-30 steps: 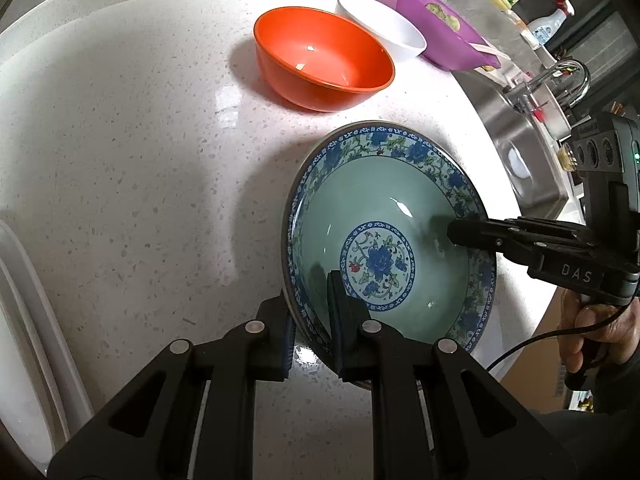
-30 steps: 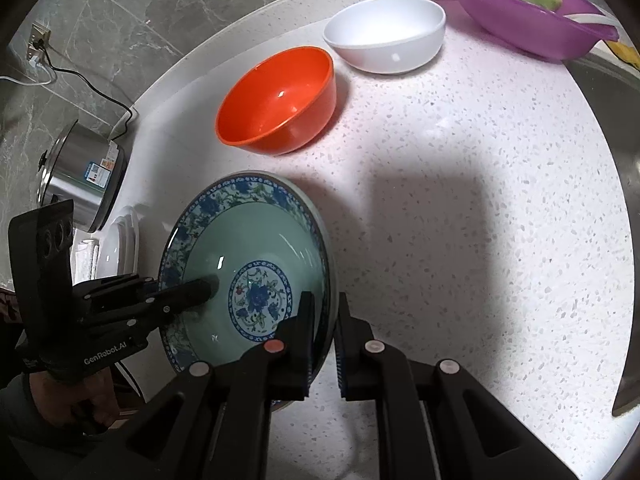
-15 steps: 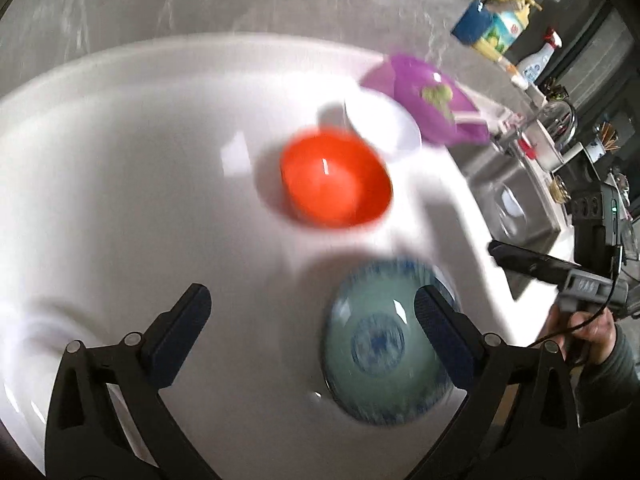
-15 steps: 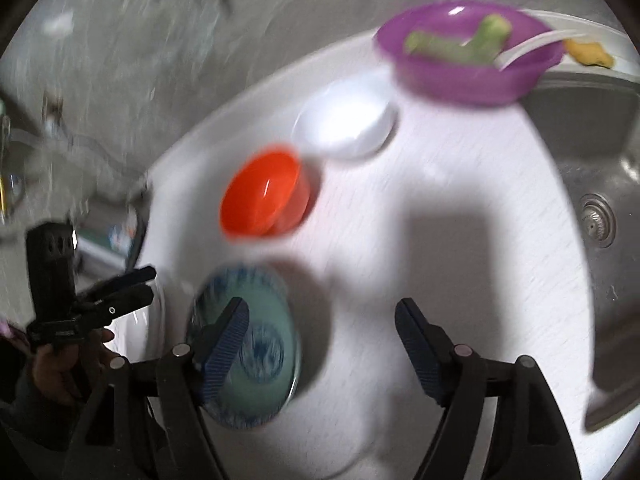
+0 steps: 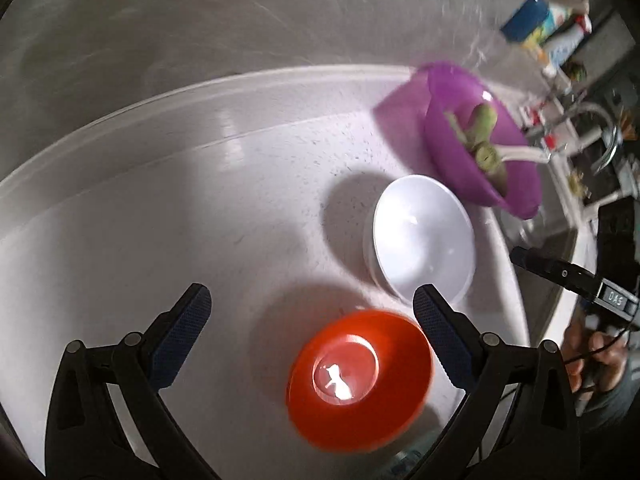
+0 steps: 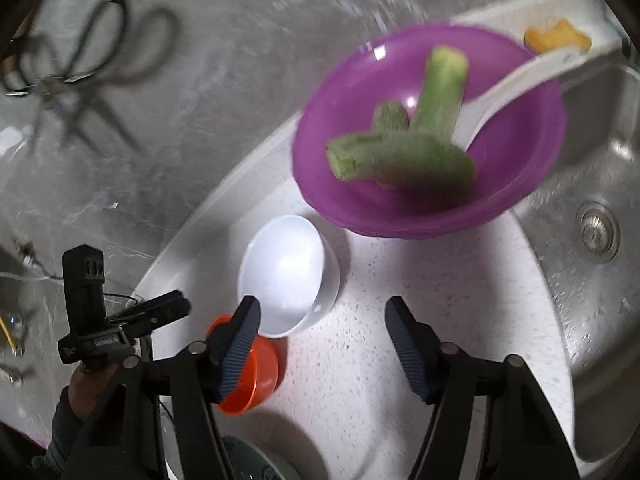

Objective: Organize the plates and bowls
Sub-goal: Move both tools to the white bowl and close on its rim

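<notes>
Bowls are seen on the white desk from the left wrist: an orange bowl between the spread fingers of the left claw, untouched, a white bowl beyond, then a purple bowl holding greens.

From the right wrist, the right claw is seen closing on nothing above bare desk, beside the white bowl; the sink is at right.

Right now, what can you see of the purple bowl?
The purple bowl looks like translucent plastic, wide and shallow, upright on the white speckled countertop beside the steel sink. It holds green vegetable stalks and a white spoon whose handle sticks out over the rim. The white bowl sits close beside it; contact is unclear. No gripper touches it.
</notes>
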Available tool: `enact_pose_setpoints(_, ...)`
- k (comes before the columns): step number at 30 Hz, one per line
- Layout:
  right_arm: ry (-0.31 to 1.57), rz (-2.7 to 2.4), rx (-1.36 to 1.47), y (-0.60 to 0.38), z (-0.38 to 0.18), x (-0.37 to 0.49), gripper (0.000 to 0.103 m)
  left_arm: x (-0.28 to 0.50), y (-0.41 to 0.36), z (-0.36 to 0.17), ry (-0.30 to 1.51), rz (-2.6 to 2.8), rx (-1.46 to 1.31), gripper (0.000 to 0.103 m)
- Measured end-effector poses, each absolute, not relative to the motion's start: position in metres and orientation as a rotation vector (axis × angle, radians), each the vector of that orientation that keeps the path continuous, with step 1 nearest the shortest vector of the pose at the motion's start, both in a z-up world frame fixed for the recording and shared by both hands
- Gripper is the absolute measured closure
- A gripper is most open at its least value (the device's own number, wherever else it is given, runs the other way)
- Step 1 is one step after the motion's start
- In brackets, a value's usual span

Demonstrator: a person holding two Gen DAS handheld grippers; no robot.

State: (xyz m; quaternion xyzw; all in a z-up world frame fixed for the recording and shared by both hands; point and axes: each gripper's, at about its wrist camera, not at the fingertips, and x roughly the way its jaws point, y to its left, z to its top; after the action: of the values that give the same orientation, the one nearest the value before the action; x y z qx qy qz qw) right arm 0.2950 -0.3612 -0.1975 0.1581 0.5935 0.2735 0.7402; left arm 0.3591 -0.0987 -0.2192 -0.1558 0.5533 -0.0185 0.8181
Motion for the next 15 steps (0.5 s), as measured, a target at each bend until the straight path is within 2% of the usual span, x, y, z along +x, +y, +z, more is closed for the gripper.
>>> enact_pose_setpoints(2,1.337,0.586,0.344,-0.353,-0.209,0.300,0.046,0.375,-0.103,-0.231,1.197,-0.060,-0.303,0.002)
enact_pose_setpoints(8,1.380,0.575,0.346,-0.338,-0.227,0.308,0.049,0.400,-0.113,-0.250,1.211,-0.129,-0.275,0.015)
enact_pose_setpoints(10,1.383,0.575,0.345,-0.334,-0.229,0.312,0.049,0.401,-0.121,-0.256,1.215,-0.139,-0.273,0.023)
enact_pose_setpoints(15,1.407,0.565,0.334,-0.325,-0.236,0.319,0.052,0.411,-0.125,-0.269,1.227,-0.156,-0.268,0.029)
